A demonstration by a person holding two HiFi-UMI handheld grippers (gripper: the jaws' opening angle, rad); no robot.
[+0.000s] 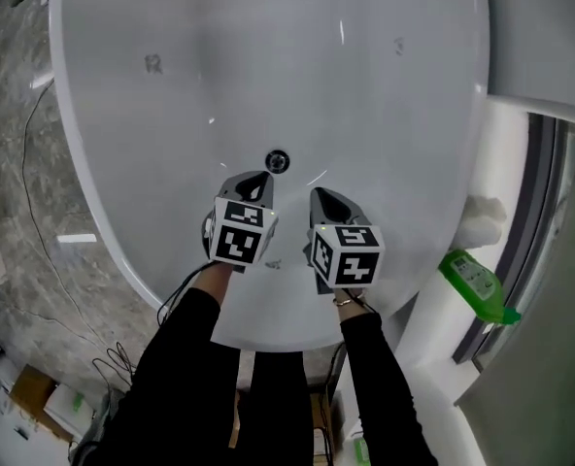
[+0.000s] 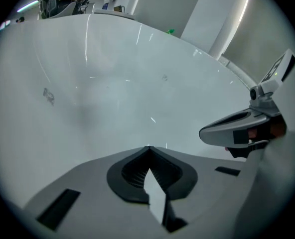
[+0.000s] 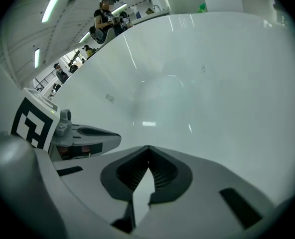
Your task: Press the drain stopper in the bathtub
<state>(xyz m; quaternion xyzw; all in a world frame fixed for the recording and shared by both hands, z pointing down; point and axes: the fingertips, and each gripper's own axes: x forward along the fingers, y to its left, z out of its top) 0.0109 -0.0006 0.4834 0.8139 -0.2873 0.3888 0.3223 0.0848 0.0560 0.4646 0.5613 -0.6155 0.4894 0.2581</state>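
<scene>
The white bathtub (image 1: 152,115) fills the head view, and its round chrome drain stopper (image 1: 278,160) sits in the tub floor near the middle. My left gripper (image 1: 257,180) hovers just below and left of the stopper, shut with nothing between its jaws. My right gripper (image 1: 322,198) hangs beside it, lower right of the stopper, also shut and empty. In the left gripper view the left gripper (image 2: 148,149) points at bare tub wall, with the right gripper (image 2: 237,128) at the side. The right gripper view shows the right gripper (image 3: 148,147) closed tip to tip. Neither gripper view shows the stopper.
A green bottle (image 1: 477,282) and a white object (image 1: 482,216) rest on the ledge right of the tub. Thin cables (image 1: 37,197) trail over the marble floor on the left. Boxes (image 1: 30,396) lie at the lower left. People (image 3: 106,14) stand far behind the tub rim.
</scene>
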